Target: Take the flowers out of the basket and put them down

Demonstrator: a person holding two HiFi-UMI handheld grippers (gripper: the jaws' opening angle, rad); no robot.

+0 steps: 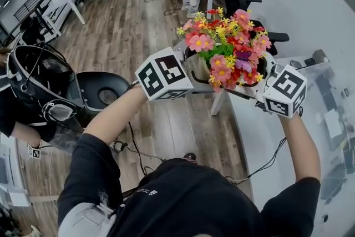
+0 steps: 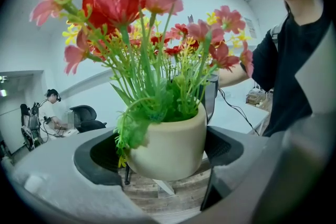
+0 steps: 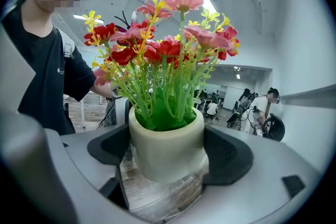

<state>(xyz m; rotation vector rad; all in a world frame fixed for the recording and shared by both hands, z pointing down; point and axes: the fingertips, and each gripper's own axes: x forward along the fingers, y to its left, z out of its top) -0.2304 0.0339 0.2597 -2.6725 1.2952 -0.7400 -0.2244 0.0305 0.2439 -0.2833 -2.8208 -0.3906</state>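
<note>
The cream pot (image 3: 167, 139) of flowers (image 1: 227, 47) is in the air, upper right of the head view, over the wooden floor (image 1: 138, 36). The left gripper (image 2: 163, 150) and the right gripper (image 3: 169, 153) both clench this pot, one from each side.

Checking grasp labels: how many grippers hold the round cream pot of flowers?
2: left gripper at the left of the cream pot, right gripper at its right.

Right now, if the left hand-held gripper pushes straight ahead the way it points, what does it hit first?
The cream flower pot: it sits clamped between the jaws of the left hand-held gripper. Past the pot, probably the right hand-held gripper, which grips it from the opposite side; depth there is unclear.
</note>
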